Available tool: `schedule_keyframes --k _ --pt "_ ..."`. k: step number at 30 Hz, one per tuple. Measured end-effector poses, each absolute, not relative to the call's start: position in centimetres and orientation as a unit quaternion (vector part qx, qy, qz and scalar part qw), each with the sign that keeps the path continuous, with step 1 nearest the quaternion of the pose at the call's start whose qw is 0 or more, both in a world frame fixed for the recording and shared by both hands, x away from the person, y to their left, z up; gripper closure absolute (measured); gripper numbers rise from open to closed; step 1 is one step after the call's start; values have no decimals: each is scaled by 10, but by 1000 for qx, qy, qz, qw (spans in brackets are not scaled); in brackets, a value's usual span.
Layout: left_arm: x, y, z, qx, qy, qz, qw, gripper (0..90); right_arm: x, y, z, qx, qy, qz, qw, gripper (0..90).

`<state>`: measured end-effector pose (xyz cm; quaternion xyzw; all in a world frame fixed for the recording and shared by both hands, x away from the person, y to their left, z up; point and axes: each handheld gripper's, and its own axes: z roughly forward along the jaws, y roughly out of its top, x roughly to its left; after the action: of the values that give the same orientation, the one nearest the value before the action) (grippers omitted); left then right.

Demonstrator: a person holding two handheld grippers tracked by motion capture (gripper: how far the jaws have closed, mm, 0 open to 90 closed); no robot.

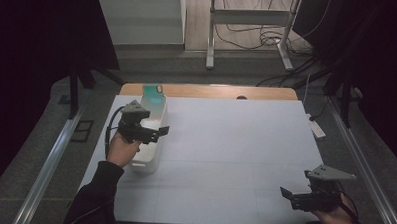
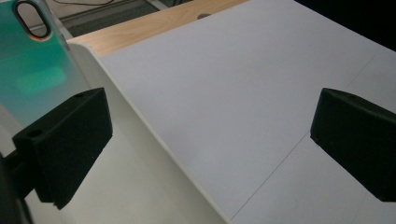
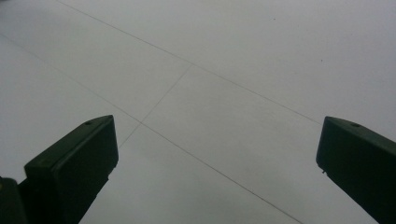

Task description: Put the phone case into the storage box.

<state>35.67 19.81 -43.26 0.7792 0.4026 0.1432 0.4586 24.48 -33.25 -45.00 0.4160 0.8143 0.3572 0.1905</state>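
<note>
The white-covered tabletop [image 1: 225, 153] carries a long white bin [image 1: 153, 135] along its left side. A teal phone case [image 1: 152, 94] stands upright at the bin's far end, leaning on its wall. The left claw [image 1: 158, 133] hovers over the bin, jaws wide apart and empty. The right claw [image 1: 287, 195] sits low at the near right corner, well apart from the bin, also wide open, holding nothing

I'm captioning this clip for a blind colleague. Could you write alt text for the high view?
A person's left hand holds the left tool, jaws open, over a long white bin at the left edge of a white table; a teal phone case stands upright at the bin's far end. The right tool, also open, hovers over the table's near right corner.
</note>
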Motion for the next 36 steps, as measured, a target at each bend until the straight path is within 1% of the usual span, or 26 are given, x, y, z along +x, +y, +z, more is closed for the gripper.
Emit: schedule_keyframes --k 26,36 --pt "326 207 -437 776 405 159 456 0 245 -332 -450 414 816 355 191 0" --pt "316 207 -439 778 403 158 455 0 245 -331 -450 413 816 355 191 0"
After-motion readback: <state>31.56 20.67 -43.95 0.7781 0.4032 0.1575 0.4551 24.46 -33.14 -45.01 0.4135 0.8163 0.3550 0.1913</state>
